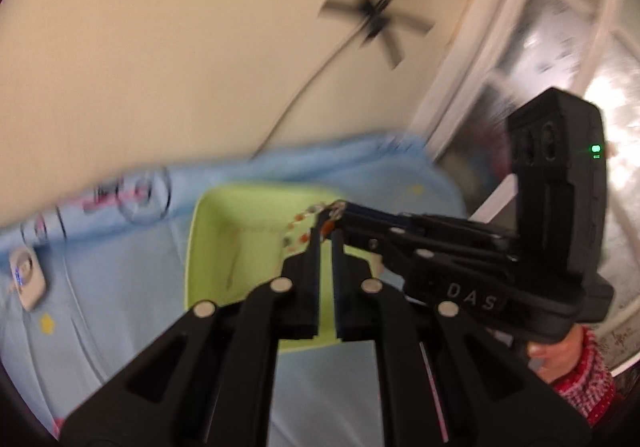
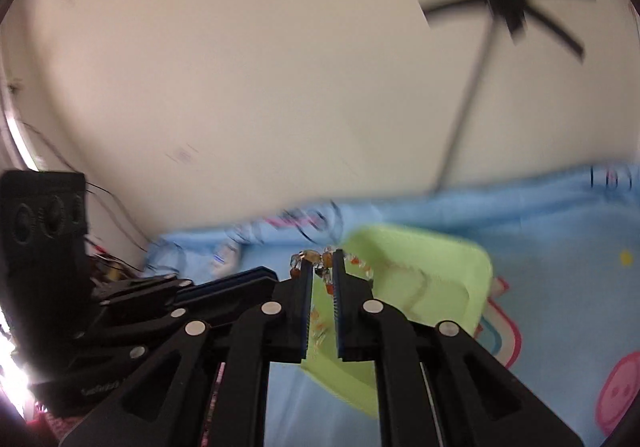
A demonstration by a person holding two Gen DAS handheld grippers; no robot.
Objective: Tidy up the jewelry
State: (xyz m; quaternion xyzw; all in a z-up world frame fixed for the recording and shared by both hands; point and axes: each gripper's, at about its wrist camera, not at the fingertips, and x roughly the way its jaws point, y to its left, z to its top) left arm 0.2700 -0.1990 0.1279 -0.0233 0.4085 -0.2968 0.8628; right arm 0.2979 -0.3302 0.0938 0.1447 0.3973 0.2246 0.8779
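While both tools pinch it | beaded bracelet (image 1: 308, 225) above green tray (image 1: 224, 231)

Blue printed bedsheet (image 1: 120, 287) carries green tray (image 1: 240, 231), white gadget (image 1: 28, 279)

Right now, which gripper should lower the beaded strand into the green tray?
Either, probably: left gripper and right gripper both pinch the beaded strand over the green tray. No clear edge.

- "DAS" in pale capitals stands on the black body of the right gripper (image 1: 340, 213), just right of the left gripper's fingers in the left wrist view.
- A small marking on the left gripper (image 2: 264, 271) body is too blurred to read.
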